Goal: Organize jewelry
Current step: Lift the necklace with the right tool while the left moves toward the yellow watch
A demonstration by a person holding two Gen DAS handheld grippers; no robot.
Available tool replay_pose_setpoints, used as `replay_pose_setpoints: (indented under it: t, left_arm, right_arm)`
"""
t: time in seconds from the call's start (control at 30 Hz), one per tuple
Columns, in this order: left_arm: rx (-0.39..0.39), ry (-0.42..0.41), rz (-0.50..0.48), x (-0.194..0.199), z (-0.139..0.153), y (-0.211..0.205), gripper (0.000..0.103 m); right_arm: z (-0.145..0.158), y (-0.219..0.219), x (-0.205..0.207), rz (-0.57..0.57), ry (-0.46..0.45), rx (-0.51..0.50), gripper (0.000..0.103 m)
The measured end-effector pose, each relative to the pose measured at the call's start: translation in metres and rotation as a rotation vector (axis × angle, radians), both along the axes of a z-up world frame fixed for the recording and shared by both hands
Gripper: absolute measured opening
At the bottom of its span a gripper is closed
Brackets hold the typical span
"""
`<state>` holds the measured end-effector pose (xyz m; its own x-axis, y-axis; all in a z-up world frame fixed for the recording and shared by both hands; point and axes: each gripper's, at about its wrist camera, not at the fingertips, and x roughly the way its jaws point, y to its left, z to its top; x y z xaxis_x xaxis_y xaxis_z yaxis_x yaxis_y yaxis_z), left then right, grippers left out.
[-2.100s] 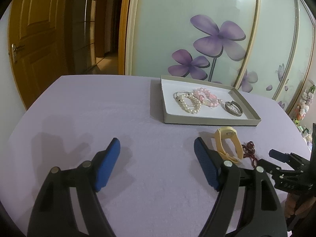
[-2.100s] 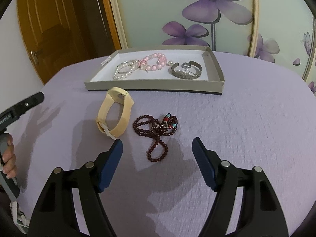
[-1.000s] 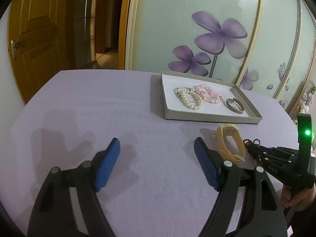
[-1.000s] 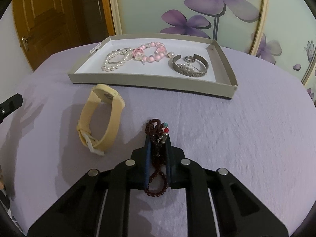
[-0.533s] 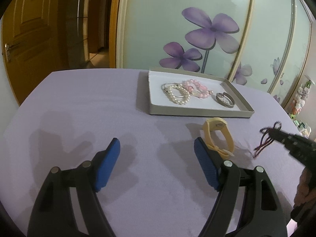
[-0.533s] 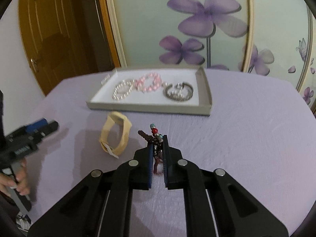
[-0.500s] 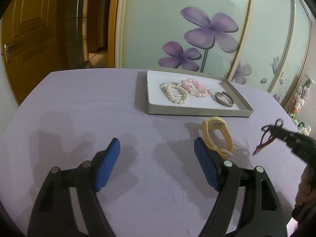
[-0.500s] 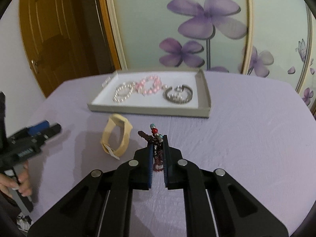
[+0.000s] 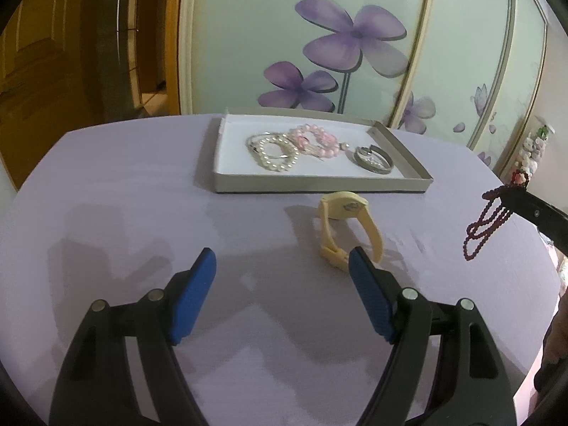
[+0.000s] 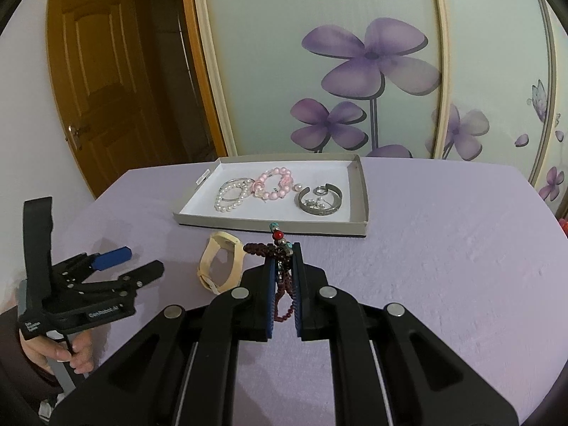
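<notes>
Dark red beads [image 10: 282,277] hang pinched in the right tongs [image 10: 283,266], above the surface [image 10: 443,266] near the tray [image 10: 358,229]. Left tongs [image 9: 282,266] gape wide, holding nothing.

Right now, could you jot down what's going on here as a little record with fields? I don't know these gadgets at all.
surface: table under a lilac cloth
tray: holds a white pearl bracelet, a pink bead bracelet and a silver bangle
right gripper: shut on the dark red bead string, which hangs clear of the cloth
left gripper: open, holding nothing
still outside the tray: cream watch, standing on its side in front of the tray
</notes>
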<state>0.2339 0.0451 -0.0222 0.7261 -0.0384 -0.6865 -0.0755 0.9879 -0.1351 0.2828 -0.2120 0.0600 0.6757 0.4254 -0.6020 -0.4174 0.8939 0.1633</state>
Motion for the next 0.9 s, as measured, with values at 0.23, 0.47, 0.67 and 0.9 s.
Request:
replay_pose_setpoints:
  t: [0.23,0.47,0.67,0.9]
  left_arm:
    - [-0.006,0.037,-0.033,0.018,-0.01,-0.025,0.081]
    - [0.002,0.06,-0.047,0.029,-0.017,-0.041,0.081]
    - [0.017,0.08,-0.041,0.036,-0.023,-0.049,0.082]
    - [0.021,0.104,-0.004,0.054,-0.027,-0.053,0.082]
  right_arm:
    - [-0.006,-0.012,-0.002,-0.016,0.006,0.002,0.008]
    - [-0.01,-0.028,0.0,-0.035,0.017,0.013,0.008]
    - [-0.016,-0.036,0.002,-0.039,0.028,0.022,0.009]
    - [-0.019,-0.038,0.005,-0.034,0.035,0.024,0.009]
